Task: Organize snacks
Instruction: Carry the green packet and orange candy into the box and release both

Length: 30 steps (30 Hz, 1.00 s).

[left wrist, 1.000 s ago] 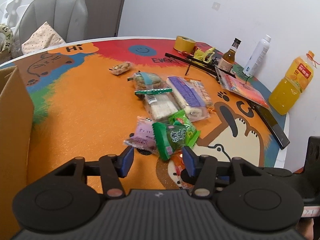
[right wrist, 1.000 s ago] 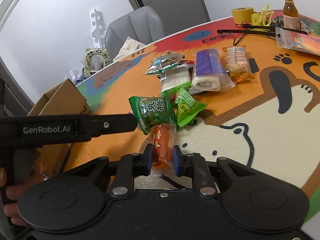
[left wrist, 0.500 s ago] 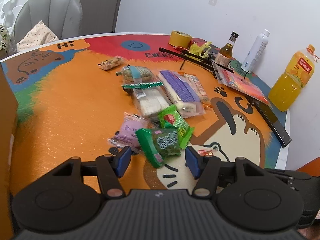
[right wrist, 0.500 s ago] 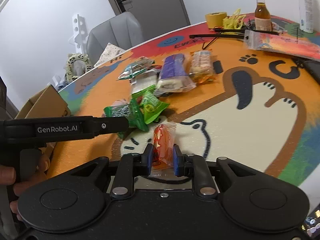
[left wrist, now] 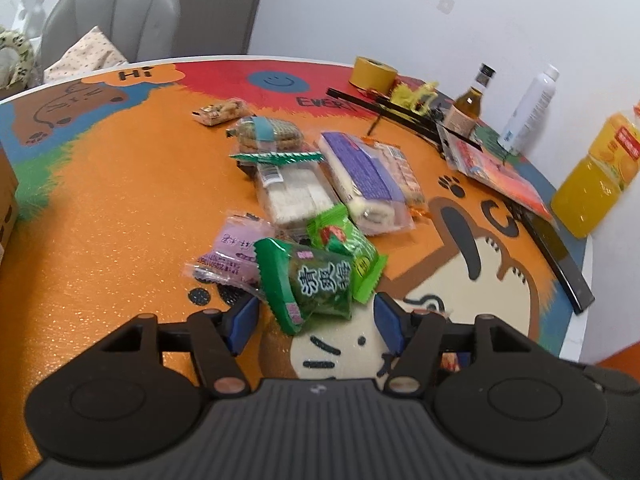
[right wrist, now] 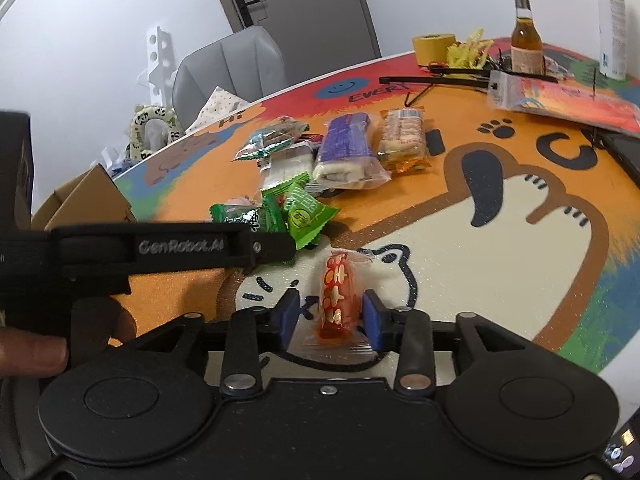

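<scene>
A: Where is the left claw (left wrist: 314,320) right now?

B: Low in the left wrist view, its blue pads spread wide. The dark green snack packet (left wrist: 310,284) lies on the counter (left wrist: 100,208) between the fingertips, with a gap on each side, so nothing is gripped.

A: What sits around that packet?

B: A light green packet (left wrist: 348,244) overlaps it on the upper right, and a pale purple packet (left wrist: 232,254) lies against it on the left. Above them, toward the middle of the frame, are a clear pack of white wafers (left wrist: 292,192), a purple-labelled roll cake (left wrist: 364,176), and a round biscuit pack with a teal band (left wrist: 268,134). A small nut bar (left wrist: 220,111) lies alone higher up, well apart from the pile.

A: And the right claw (right wrist: 330,316)?

B: At the bottom centre of its view, fingers parted. A red-and-orange candy wrapper (right wrist: 338,296) lies on the cream patch of the counter between the pads. The pads look just off it on both sides, so I read it as loose, not pinched.

A: Anything else in the right view?

B: The left tool's black arm crosses the left side of the frame, partly hiding the green packets. A cardboard box (right wrist: 90,200) sits at the left edge, and a brown glass bottle (right wrist: 526,40) stands in the upper right.
</scene>
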Available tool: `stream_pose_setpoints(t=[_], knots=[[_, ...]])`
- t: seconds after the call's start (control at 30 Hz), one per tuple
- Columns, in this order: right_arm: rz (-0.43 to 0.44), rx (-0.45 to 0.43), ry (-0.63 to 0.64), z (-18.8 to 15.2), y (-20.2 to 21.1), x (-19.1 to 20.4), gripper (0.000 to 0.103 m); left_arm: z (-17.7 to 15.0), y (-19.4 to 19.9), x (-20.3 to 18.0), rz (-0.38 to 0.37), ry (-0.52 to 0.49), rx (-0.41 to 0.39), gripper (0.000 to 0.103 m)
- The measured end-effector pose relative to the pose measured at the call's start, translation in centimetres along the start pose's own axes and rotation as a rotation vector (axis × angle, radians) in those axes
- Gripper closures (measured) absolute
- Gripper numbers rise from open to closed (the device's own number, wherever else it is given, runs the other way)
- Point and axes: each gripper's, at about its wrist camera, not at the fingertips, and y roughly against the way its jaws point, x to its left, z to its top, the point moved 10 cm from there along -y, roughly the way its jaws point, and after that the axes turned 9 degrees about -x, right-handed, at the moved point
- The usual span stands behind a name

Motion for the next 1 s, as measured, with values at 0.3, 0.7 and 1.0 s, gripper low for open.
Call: stream_pose_setpoints(t=[0.3, 0.7, 1.0], knots=[[-0.068, -0.024, 0.066, 0.1, -0.4, 0.0, 0.084, 0.5, -0.3, 0.6, 0.028, 0.052, -0.031, 0.062], [-0.051, -0.017, 0.000, 0.0, 0.3, 1.0, 0.086, -0.1, 2.7, 1.1, -0.001, 0.015, -0.008, 0.069], [-0.018, -0.053, 0.014, 1.5, 0.8, 3.2, 0.086, 1.4, 6.3, 2.2, 0.003, -0.024, -0.036, 0.069]])
